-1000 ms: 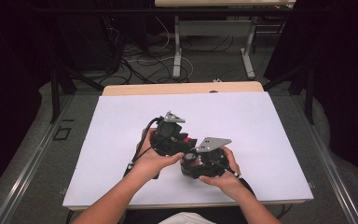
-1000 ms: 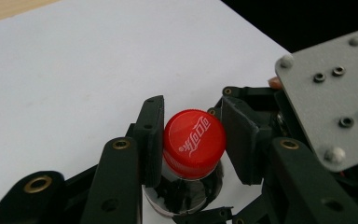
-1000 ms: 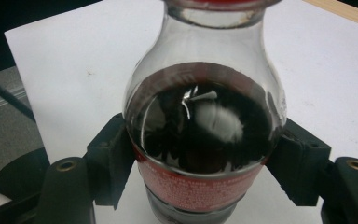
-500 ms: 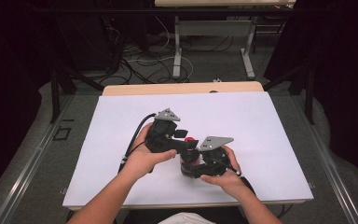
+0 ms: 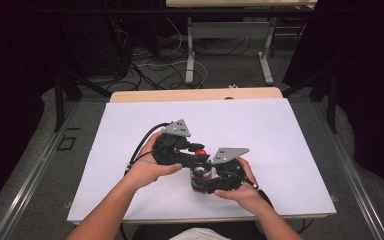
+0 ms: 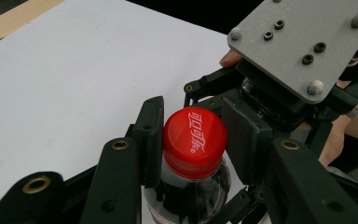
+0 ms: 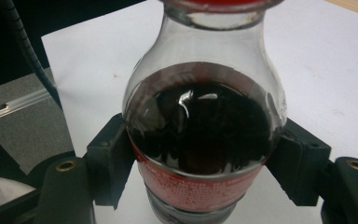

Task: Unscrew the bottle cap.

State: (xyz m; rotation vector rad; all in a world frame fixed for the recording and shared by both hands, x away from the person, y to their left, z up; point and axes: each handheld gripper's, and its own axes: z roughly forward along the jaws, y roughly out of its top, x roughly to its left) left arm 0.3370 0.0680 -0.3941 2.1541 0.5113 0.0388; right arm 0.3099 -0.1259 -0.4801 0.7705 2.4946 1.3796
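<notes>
Since the left gripper (image 6: 193,140) opened up for a moment and has just been closing again, with the red cap (image 6: 195,142) between its jaws, it looks like a fresh bite on the cap for another twist, so I'd guess the unscrewing is still mid-way. The right gripper (image 7: 200,158) is clamped on the bottle (image 7: 205,126) around its label, holding it upright near the front edge of the white table (image 5: 280,130). Bottle's small, clear, mostly full of dark cola, with white script on the cap and the cap still sitting on.
</notes>
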